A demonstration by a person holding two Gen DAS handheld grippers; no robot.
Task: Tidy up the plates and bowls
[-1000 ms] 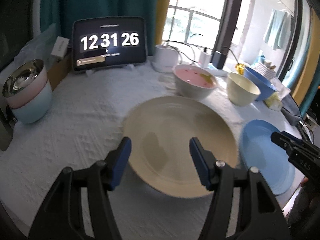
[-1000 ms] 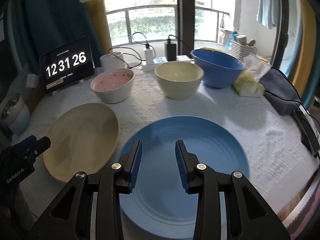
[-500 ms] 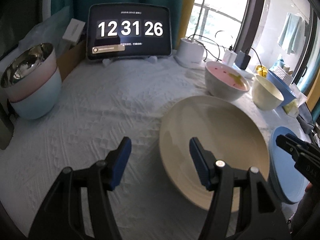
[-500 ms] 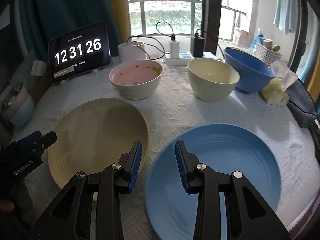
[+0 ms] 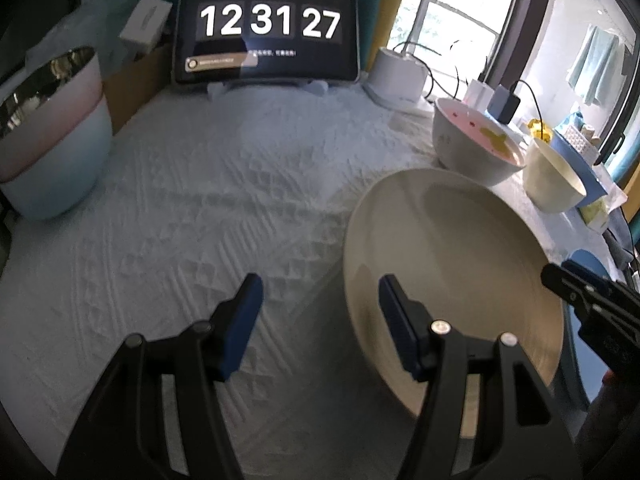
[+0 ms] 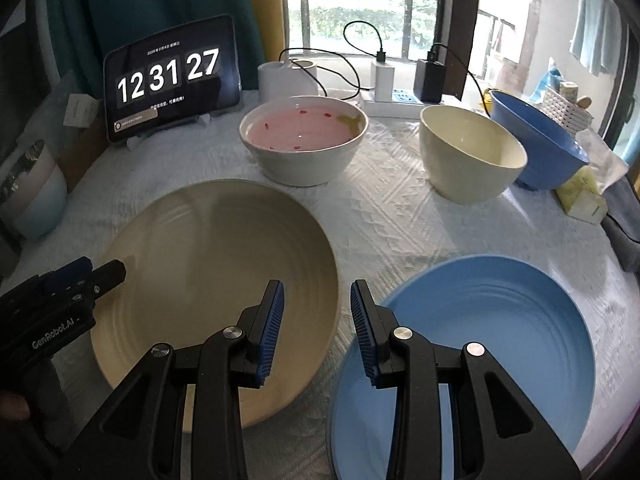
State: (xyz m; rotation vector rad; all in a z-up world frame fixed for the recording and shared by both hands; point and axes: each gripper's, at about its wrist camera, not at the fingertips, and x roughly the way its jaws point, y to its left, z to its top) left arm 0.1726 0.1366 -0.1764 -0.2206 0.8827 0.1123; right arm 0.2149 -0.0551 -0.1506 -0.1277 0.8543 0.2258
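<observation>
The cream plate is wide and shallow with faint concentric ridges, lying flat on the white quilted surface. Just beside it on the right lies the blue plate, ridged the same way. Behind them stand a white bowl with a pink inside, a cream bowl and a blue bowl in a row.

The left hand-held gripper hangs empty with jaws moderately wide, over the cream plate's left rim. The right hand-held gripper is narrower and empty, above the gap between the plates.

A second ago each gripper was centred over its own plate; both have since shifted leftward. The tablet clock has ticked from 26 to 27.
</observation>
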